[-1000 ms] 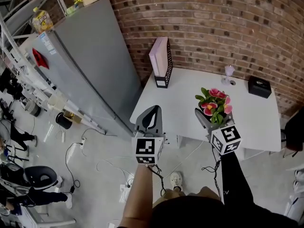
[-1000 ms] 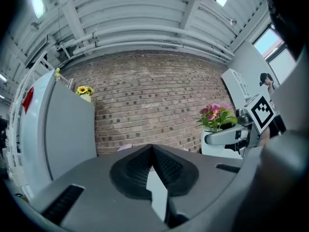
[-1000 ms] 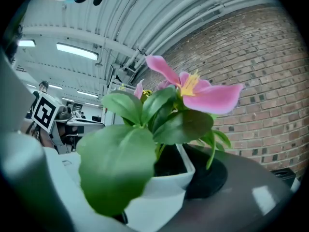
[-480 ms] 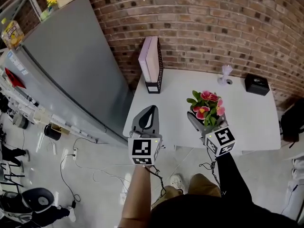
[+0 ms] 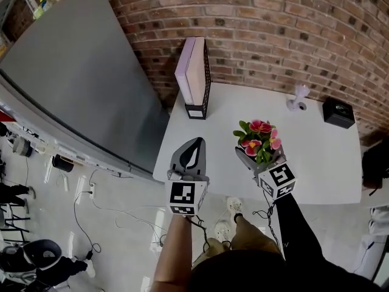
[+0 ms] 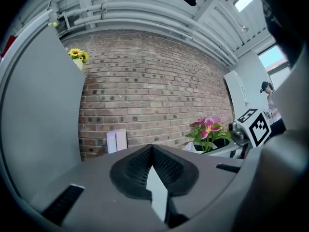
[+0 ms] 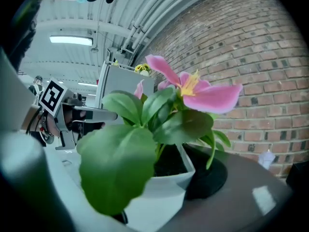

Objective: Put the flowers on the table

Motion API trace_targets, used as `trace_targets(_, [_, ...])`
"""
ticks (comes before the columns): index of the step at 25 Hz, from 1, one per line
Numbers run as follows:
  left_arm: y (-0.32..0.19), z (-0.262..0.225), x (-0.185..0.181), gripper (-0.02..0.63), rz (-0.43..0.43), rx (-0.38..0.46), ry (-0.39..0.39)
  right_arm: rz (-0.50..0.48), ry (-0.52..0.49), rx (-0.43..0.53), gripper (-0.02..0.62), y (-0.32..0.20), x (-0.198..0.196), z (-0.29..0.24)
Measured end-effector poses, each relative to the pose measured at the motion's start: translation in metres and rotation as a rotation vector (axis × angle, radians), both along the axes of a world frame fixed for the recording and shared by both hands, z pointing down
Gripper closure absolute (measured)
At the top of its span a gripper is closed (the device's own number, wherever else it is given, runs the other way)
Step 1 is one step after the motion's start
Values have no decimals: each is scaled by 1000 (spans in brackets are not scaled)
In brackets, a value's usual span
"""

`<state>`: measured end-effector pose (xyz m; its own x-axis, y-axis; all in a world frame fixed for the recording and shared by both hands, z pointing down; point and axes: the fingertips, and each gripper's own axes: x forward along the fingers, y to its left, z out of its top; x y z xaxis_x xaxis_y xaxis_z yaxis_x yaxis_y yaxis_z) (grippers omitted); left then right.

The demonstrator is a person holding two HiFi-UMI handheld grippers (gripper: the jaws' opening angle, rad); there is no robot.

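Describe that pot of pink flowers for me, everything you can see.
The flower pot is white and angular, plastic-looking, holding dark soil. Pink blooms with yellow centres and broad green leaves stand upright in it. The right claw grips it over the white table; whether it rests there is unclear.

Tabletop [image 5: 316, 157] right and front-right was bare, free for passing. Magazine holder [image 5: 196, 78] stood at back left corner; small lilac object [image 5: 298, 98] and black box [image 5: 338, 112] near back right. Flowers [image 5: 258, 137] in right gripper [image 5: 254, 157] jaws occupied front middle. Grey cabinet [image 5: 79, 72] closed left side.
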<state>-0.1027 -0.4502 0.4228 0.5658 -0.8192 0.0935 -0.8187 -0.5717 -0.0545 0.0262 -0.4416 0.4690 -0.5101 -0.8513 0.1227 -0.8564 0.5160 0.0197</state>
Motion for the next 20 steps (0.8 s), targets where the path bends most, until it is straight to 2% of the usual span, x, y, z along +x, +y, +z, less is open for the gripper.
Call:
trace_targets(5, [-26, 29, 1, 598, -9, -44, -30, -65, 58, -62, 245, -40, -5, 51])
trace_targets(13, [-74, 50, 7, 598, -58, -81, -29, -135, 73, -122, 245, -100, -14, 118])
trace_targets(20, [-92, 71, 6, 598, -99, -117, -37, -187, 76, -195, 245, -128, -24, 174])
